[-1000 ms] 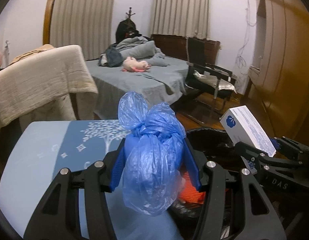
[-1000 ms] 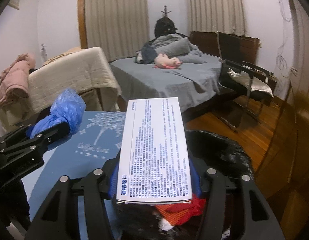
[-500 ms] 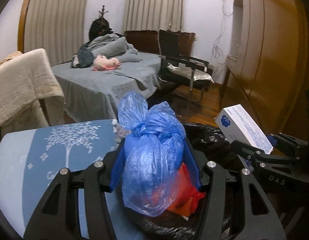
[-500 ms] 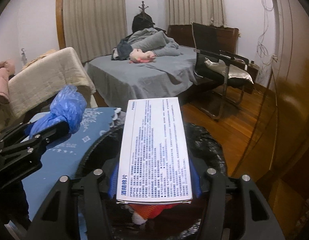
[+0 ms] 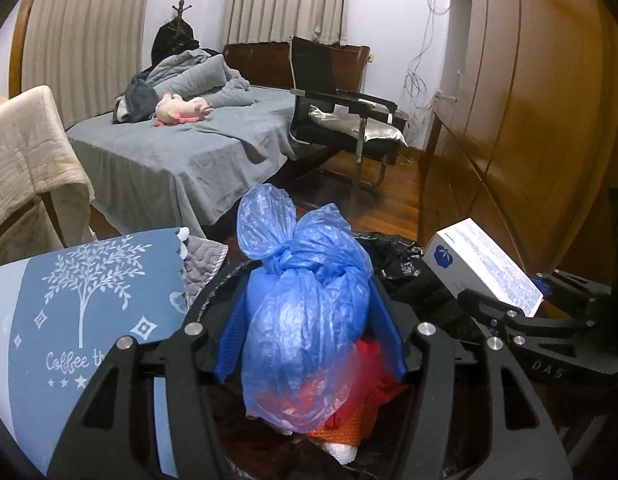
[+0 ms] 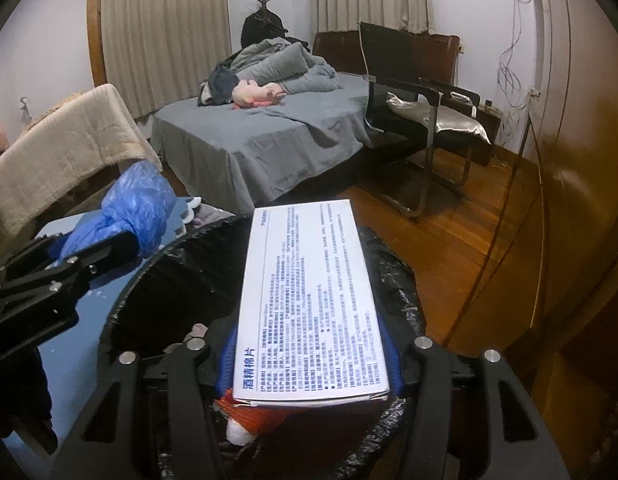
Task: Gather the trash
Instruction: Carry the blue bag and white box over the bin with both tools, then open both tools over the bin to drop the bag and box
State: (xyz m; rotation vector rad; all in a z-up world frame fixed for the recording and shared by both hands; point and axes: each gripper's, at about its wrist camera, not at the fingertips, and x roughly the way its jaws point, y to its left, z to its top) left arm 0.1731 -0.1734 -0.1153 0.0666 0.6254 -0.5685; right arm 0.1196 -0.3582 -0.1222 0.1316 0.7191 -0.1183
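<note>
A knotted blue plastic bag (image 5: 305, 320) hangs between the blue pads of my left gripper (image 5: 309, 292), whose jaws are opening while the pads still touch its sides. It hangs over a bin with a black liner (image 5: 401, 264) that holds red-orange trash (image 5: 361, 400). My right gripper (image 6: 309, 344) is shut on a white printed box (image 6: 309, 300), held flat above the same bin (image 6: 149, 276). From the left wrist, that box (image 5: 481, 268) shows at the right. The right wrist view has the bag (image 6: 137, 208) at the left.
A blue tablecloth with a tree print (image 5: 89, 300) lies left of the bin. Beyond are a grey bed (image 5: 181, 152), a black chair (image 5: 341, 120), a beige blanket over a chair (image 5: 25, 160), a wooden wardrobe (image 5: 529, 140) and wood floor (image 6: 449, 232).
Both grippers have moved forward and down from over the table to above the bin. The red trash inside now shows beneath them. The left pads stand slightly wider around the bag.
</note>
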